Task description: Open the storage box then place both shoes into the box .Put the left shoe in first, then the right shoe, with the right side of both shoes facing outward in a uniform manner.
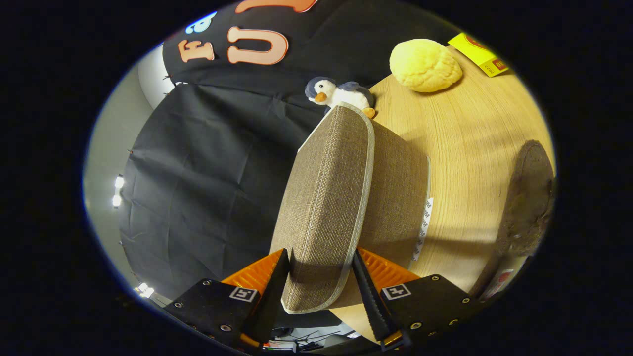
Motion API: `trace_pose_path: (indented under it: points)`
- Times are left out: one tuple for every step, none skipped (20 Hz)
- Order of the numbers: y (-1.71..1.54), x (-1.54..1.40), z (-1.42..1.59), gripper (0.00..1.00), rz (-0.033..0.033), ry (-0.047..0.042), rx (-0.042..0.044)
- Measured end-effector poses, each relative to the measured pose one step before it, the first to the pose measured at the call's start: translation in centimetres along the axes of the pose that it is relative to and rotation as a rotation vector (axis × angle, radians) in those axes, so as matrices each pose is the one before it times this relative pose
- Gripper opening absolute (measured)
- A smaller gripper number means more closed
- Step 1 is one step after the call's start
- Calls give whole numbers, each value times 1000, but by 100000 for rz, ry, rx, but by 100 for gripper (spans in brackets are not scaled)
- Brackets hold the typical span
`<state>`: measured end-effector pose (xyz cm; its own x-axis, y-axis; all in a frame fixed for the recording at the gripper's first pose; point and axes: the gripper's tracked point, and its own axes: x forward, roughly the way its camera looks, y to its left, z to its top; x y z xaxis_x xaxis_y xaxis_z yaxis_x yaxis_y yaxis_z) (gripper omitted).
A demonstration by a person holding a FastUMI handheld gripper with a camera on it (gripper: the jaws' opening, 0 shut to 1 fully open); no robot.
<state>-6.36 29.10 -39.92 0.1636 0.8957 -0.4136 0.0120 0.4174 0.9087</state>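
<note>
While the tool (pixel 319 279) pinches its piped edge, the woven fabric lid (pixel 326 198) stands raised above the storage box (pixel 400 198).

The storage box (pixel 395 198) is a brown woven-fabric box on the wooden bench (pixel 474 148). Its lid (pixel 326 207), edged in pale piping, is lifted and stands tilted up off the box, with its near edge between the two fingers (pixel 370 291), which press it from both sides.
</note>
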Motion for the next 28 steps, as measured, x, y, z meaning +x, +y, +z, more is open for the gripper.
trace_pose_path:
  points:
    - [-28,-247,9,75,543,-660,531]
    - [50,-205,80,72,809,-484,741]
    - [780,-499,96,70,3127,-933,2045]
    - [1123,-365,523,68,4009,-2657,2234]
    - [926,-208,529,66,2584,-2845,-54]
    - [869,51,352,63,1692,-1108,-625]
    - [928,-40,-65,62,1510,320,-274]
    - [961,84,217,62,902,-208,-1057]
    - [1081,-258,99,62,764,-467,-1833]
    - [1025,104,437,62,839,-553,-1448]
    - [1174,257,205,62,1270,-479,-883]
    - [1296,506,442,62,1704,-879,-1435]
    - [1045,471,181,62,281,-829,-2105]
    - [978,689,384,57,80,-602,-3057]
    - [726,689,172,57,-738,-359,-2176]
    - [982,830,147,57,809,124,-230]
    - [1101,793,63,57,739,-452,367]
    - [995,878,130,57,1071,-222,-64]
    - [877,1017,-220,57,329,58,-1071]
    - [735,1147,-261,57,178,731,-814]
    - [888,917,-473,57,642,1344,-221]
    - [560,1187,-445,57,84,1742,954]
    - [300,1187,-480,57,227,1698,1901]
    - [269,1421,-385,57,318,1228,2322]
    - [796,988,-248,57,693,-6,1340]
    - [166,1066,351,50,-2021,-2046,1080]
    - [279,722,535,42,-1714,-2804,754]
    - [342,1027,439,35,-750,-2662,853]
